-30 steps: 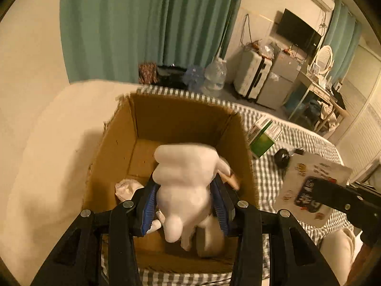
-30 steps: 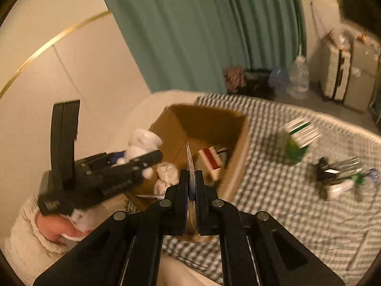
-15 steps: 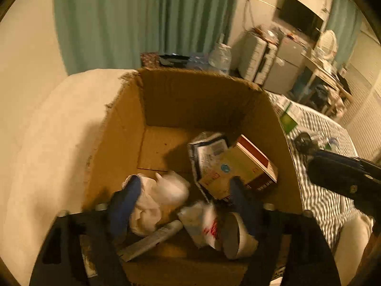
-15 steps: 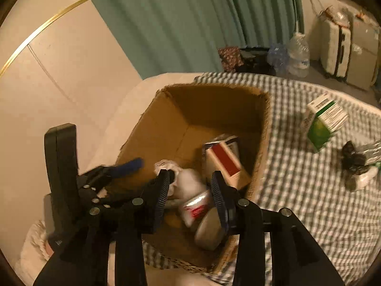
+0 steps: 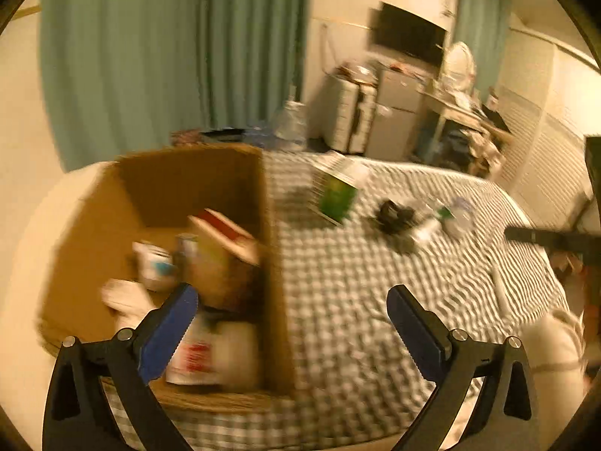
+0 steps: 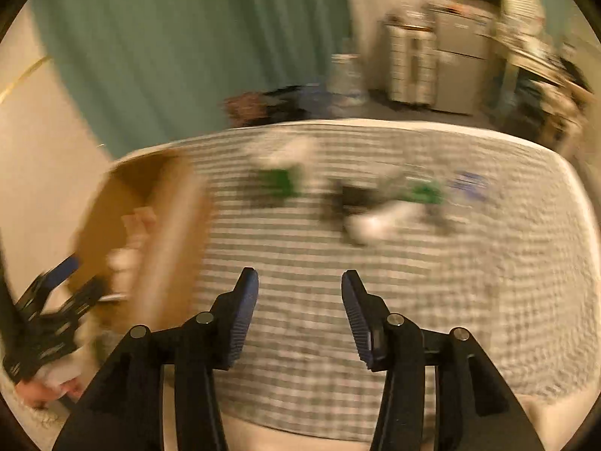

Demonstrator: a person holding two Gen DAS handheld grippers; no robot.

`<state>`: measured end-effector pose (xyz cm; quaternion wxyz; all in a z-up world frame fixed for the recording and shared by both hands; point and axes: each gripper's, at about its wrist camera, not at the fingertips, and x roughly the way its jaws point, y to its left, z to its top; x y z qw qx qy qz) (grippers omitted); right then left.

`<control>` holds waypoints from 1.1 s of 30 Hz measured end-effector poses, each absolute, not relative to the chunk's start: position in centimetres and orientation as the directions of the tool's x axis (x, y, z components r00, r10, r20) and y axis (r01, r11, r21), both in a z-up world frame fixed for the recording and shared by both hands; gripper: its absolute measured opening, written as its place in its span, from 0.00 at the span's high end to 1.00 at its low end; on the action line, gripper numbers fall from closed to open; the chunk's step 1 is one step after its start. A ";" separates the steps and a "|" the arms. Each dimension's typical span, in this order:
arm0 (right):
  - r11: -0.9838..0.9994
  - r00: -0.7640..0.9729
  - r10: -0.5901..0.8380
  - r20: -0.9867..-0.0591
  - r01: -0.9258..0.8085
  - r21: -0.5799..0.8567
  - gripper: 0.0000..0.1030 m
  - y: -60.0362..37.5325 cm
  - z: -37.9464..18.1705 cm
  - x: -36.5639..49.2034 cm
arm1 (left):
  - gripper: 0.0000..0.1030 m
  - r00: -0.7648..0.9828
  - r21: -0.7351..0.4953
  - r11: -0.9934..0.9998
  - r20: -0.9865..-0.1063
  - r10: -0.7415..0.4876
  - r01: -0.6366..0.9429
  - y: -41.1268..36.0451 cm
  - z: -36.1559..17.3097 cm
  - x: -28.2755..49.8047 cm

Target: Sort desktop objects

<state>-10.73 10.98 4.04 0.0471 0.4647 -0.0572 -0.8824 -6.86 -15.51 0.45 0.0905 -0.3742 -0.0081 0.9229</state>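
Box (image 5: 334, 195) stands upright, leaning, on checked cloth (image 5: 338, 282).

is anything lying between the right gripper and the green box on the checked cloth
Nothing visible does. The right gripper is open and empty, and only bare checked cloth lies between it and the green box. The cardboard box stands off to the left.

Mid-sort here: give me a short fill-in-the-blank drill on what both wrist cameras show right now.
1. The cardboard box sits on a ____-patterned cloth.
2. Between the fingers of the left gripper there is ____ held.
3. The green carton stands ____ the box.
4. The right gripper hangs over the ____.

Missing words: checked; nothing; outside; cloth
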 end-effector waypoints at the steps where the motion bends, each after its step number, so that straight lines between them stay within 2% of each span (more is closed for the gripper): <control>1: -0.990 -0.558 -0.105 -0.823 -0.016 0.137 0.55 13.2 3.6 -10.9 | 0.00 -0.690 -0.079 -0.981 -0.701 0.180 -0.175 -14.1 -0.1 -6.9; 5: -0.988 -0.551 0.054 -0.833 -0.148 0.034 0.55 20.4 1.6 -10.7 | 0.00 -0.632 -0.130 -0.972 -0.741 0.227 -0.197 -8.9 -2.5 -7.9; 6: -0.986 -0.539 0.057 -0.841 -0.164 0.038 0.55 21.6 0.9 -10.9 | 0.00 -0.621 -0.141 -0.970 -0.747 0.236 -0.200 -7.7 -3.0 -8.3; 10: -0.965 -0.478 0.022 -0.878 -0.240 0.106 0.55 25.3 -2.1 -11.9 | 0.00 -0.608 -0.109 -0.977 -0.768 0.201 -0.185 -3.1 -4.0 -10.7; 16: -0.965 -0.454 -0.016 -0.891 -0.227 0.133 0.55 26.2 -5.8 -14.2 | 0.00 -0.614 -0.081 -0.990 -0.778 0.135 -0.115 0.7 -5.3 -14.4; 27: -0.950 -0.282 -0.018 -0.959 -0.295 0.104 0.55 26.8 -11.1 -16.9 | 0.00 -0.608 -0.143 -0.986 -0.791 0.065 0.080 1.7 -8.9 -21.8; 30: -0.939 -0.257 -0.066 -0.964 -0.311 0.147 0.54 27.5 -12.2 -17.1 | 0.00 -0.611 -0.160 -0.982 -0.789 0.065 0.102 1.6 -9.6 -24.0; 33: -0.935 -0.257 -0.089 -0.962 -0.310 0.170 0.52 27.8 -12.5 -17.1 | 0.00 -0.561 -0.173 -0.978 -0.824 0.080 0.114 1.9 -11.0 -26.6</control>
